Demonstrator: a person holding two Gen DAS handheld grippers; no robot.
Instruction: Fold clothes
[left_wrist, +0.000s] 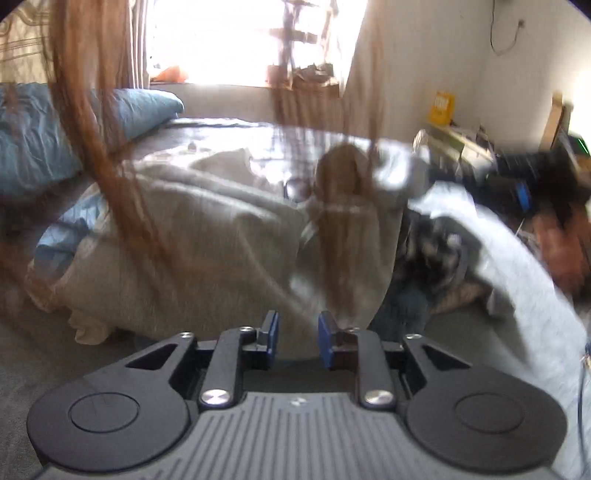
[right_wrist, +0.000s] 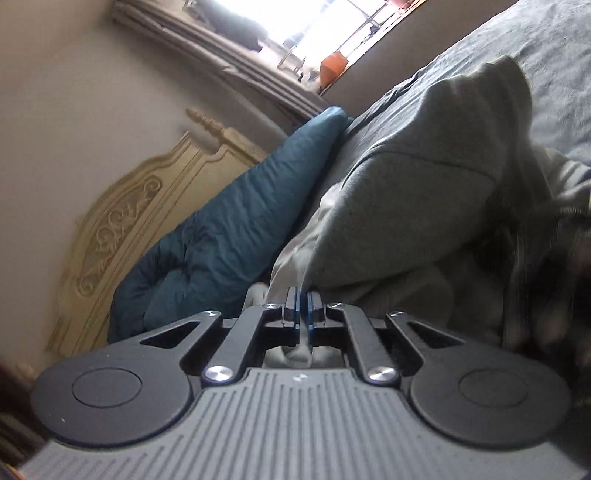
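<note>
A grey sweatshirt-like garment (left_wrist: 192, 236) lies crumpled on the bed, spread across the middle of the left wrist view. My left gripper (left_wrist: 298, 338) hovers at its near edge, jaws parted, with nothing between the blue pads (left_wrist: 272, 332). In the right wrist view, which is rolled sideways, the same grey garment (right_wrist: 413, 199) bulges up just ahead. My right gripper (right_wrist: 303, 312) is shut, and a pale fold of the garment's edge runs between its pads and bunches behind them.
Grey bed sheet (left_wrist: 229, 133) under everything. A blue duvet (left_wrist: 33, 147) (right_wrist: 229, 229) lies by the carved headboard (right_wrist: 122, 221). Dark patterned clothes (left_wrist: 436, 251) and a pale garment (left_wrist: 517, 266) sit to the right. Strands of a person's hair (left_wrist: 96, 122) hang before the left lens.
</note>
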